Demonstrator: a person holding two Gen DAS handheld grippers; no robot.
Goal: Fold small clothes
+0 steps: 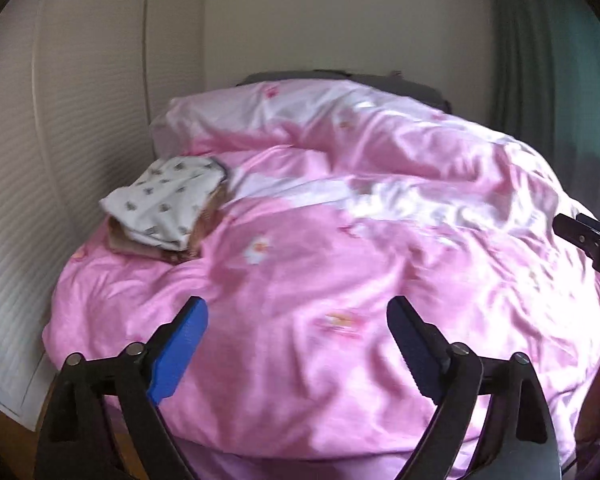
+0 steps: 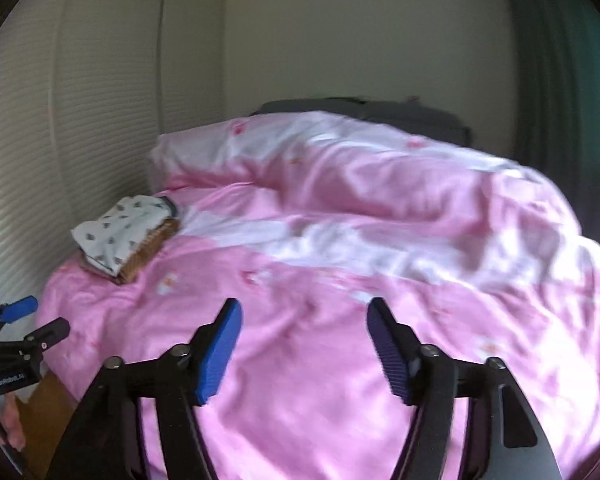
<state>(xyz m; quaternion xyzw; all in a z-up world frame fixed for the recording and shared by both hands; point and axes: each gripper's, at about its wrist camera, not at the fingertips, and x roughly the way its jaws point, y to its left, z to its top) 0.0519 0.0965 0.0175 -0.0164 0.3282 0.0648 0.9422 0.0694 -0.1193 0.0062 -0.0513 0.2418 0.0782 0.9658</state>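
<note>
Two open, empty claws over a pink bed, with one small pile of folded clothes at its far left.

The left claw (image 1: pixel 298 312) stands wide open, its two blue pads apart with nothing between them and only the pink duvet (image 1: pixel 340 280) showing past them. The right claw (image 2: pixel 304 312) is also open and empty above the near part of the duvet (image 2: pixel 320 280); its tip shows at the right edge of the left view. One pile of folded clothes (image 1: pixel 168 216) lies on the bed's far left side, near the white ribbed wardrobe (image 1: pixel 40 160): a white spotted piece on top, with brown pieces under it. The same pile (image 2: pixel 120 236) is well apart from both claws. One pillow (image 1: pixel 228 112) lies at the far end, and one dark green curtain (image 1: pixel 540 60) hangs at far right.
</note>
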